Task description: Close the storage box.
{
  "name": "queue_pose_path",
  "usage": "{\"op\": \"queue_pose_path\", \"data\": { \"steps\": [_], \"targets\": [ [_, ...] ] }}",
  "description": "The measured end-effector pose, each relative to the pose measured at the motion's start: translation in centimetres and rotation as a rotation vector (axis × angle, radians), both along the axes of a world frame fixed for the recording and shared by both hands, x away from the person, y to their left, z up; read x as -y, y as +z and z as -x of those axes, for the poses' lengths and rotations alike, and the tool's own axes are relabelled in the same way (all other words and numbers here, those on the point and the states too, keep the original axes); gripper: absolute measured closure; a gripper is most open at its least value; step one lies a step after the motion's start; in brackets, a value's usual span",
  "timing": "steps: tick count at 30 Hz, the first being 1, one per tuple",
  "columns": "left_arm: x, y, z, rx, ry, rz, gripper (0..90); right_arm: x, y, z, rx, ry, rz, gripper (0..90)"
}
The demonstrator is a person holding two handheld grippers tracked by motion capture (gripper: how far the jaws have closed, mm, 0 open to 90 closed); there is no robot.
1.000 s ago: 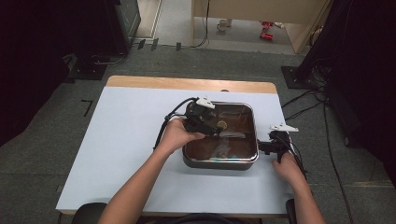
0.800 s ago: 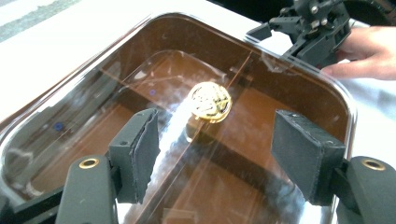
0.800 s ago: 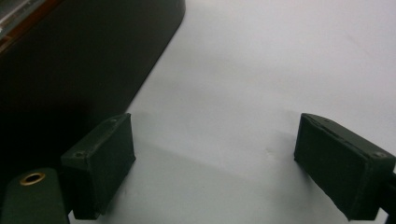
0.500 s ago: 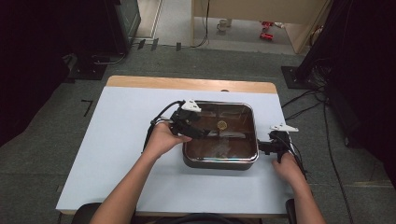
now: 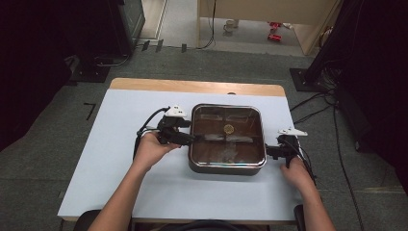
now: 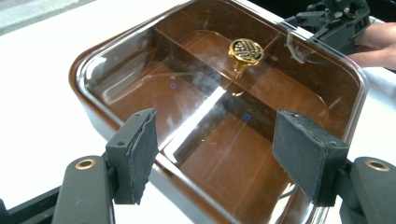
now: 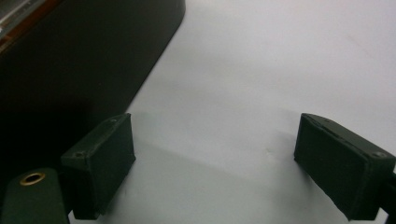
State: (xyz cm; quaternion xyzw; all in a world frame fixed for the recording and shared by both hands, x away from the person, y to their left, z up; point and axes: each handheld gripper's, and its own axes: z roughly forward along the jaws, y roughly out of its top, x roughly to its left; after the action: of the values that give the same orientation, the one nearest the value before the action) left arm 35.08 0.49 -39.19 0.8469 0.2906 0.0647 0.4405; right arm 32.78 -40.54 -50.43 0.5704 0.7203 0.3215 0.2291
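White tabletop carries a square pot under a clear glass lid with a gold knob. The left gripper sits at the pot's nine o'clock rim, jaws spread and empty, having just opened a little; the right gripper waits at three o'clock beside the wall, jaws also spread with bare table between them. To lift well, both should probably bite opposite rims level and together, so the lid doesn't slide.

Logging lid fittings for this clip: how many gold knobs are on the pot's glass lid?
1. The gold knob stands near the middle of the glass lid, over the divider of the pot.
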Motion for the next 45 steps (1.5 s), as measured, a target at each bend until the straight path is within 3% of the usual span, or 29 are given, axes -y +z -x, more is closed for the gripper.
{"op": "queue_pose_path", "data": {
  "steps": [5, 17, 22, 38, 41, 45],
  "targets": [
    [-1.1, -0.4, 0.4, 0.016, 0.039, -0.024, 31.6, 0.0, 0.0, 0.0, 0.000, 0.000, 0.000, 11.7],
    [-4.0, -2.4, 1.7, 0.025, 0.129, -0.012, 26.3, 0.0, 0.0, 0.0, -0.001, 0.000, -0.001, 11.7],
    [-5.0, -3.5, 2.3, 0.032, 0.157, -0.029, 23.9, 0.0, 0.0, 0.0, 0.000, 0.000, 0.000, 11.7],
    [-5.8, -7.0, 4.1, 0.029, 0.198, -0.110, 21.8, 0.0, 0.0, 0.0, 0.000, 0.000, -0.001, 11.7],
    [-5.8, -7.7, 4.2, 0.012, 0.220, -0.120, 21.8, 0.0, 0.0, 0.0, 0.000, -0.001, -0.001, 11.7],
    [-5.6, -8.5, 4.2, -0.007, 0.210, -0.155, 21.8, 0.0, 0.0, 0.0, 0.000, 0.000, -0.001, 11.7]
  ]
}}
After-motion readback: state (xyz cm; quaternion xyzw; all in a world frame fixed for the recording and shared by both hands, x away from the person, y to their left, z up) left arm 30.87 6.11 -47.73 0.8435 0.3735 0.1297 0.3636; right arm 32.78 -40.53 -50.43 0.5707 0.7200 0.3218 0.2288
